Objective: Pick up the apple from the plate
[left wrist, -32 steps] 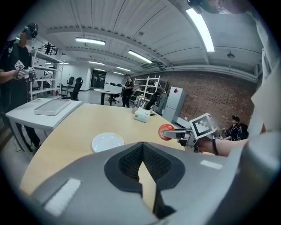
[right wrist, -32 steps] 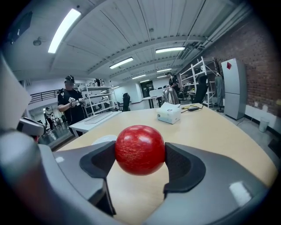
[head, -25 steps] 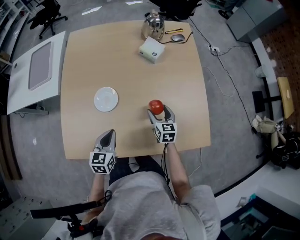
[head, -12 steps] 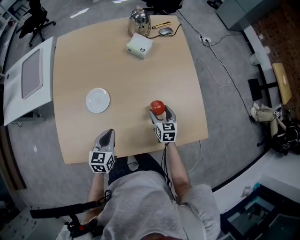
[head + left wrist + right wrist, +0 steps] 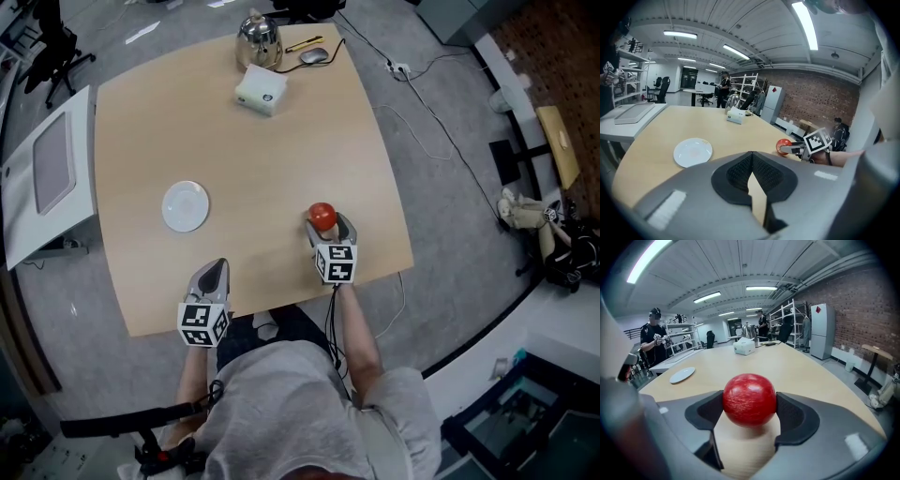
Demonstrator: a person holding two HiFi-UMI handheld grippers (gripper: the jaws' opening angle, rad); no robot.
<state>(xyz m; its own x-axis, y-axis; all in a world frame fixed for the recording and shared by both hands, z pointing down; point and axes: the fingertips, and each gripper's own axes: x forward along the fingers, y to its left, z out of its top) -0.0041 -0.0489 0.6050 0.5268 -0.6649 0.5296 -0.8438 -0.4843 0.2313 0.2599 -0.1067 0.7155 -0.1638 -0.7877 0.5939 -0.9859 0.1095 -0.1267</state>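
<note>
The right gripper (image 5: 749, 408) is clenched on the glossy round red apple (image 5: 749, 399), with one dark pad pressed to each side at about its widest part. To finish the lift well, I would keep that squeeze steady and the jaws level, and raise it straight up without haste. A smooth round fruit held at only two spots could roll or slip out if the gripper tilts.

The apple sits right between the jaw tips, over the near right part of the light wooden table (image 5: 262, 131). It looks just clear of the surface, above its own shadow. The small round white plate (image 5: 185, 205) lies bare, well apart to the left. The left gripper (image 5: 751, 176) hangs near the table's front edge, its jaws pressed together on nothing.
</note>
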